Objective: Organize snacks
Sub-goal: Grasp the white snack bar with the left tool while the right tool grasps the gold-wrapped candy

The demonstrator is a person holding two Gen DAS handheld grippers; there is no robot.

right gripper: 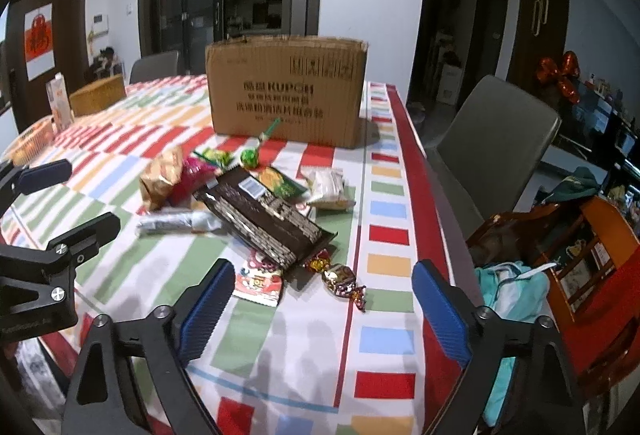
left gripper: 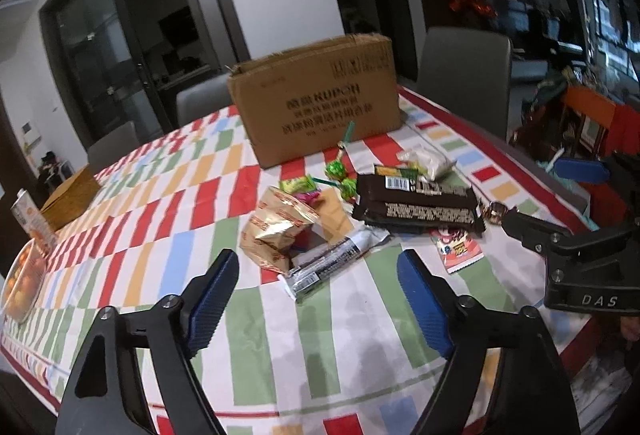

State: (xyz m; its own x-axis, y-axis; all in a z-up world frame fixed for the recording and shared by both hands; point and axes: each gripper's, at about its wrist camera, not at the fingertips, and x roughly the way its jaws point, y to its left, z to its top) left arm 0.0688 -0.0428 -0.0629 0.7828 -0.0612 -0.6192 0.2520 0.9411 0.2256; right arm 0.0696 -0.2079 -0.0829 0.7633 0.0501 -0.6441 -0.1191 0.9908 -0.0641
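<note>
Both grippers hover over the near end of a table (left gripper: 280, 347) under a cloth of red, green, blue and orange blocks. Left gripper (left gripper: 318, 275) stands spread, blue pads apart, nothing between them but cloth; just beyond its tips lies a silver bar (left gripper: 332, 263), slanting up toward the right. Right gripper (right gripper: 323, 289) is likewise spread and empty, its pads either side of a small red-and-white packet (right gripper: 260, 281) and a wrapped candy (right gripper: 340, 277) that lie on the cloth ahead of it.

The snacks sit in a loose heap between the grippers and a box. Left of the silver bar is a crinkled gold bag (left gripper: 276, 231), with a pink wrapper (right gripper: 192, 175) against it. A long dark chocolate pack (left gripper: 416, 203) lies across the middle of the heap, its near end touching the red-and-white packet. Behind it are a green-and-yellow sachet (right gripper: 280, 183), a pale clear bag (right gripper: 328, 187) toward the right edge, and green lollipops (left gripper: 334, 171) with teal sticks pointing at the box.

The cardboard box (right gripper: 286, 87) stands upright beyond the heap, printed side facing the cameras; its inside cannot be seen. Grey chairs (right gripper: 496, 143) stand round the table. At the far left end are a woven basket (left gripper: 70, 195), a carton (left gripper: 30, 219) and a bowl of oranges (left gripper: 22, 283). Off the right edge sits an orange crate (right gripper: 592, 247) with a teal cloth (right gripper: 508, 287) beside it.
</note>
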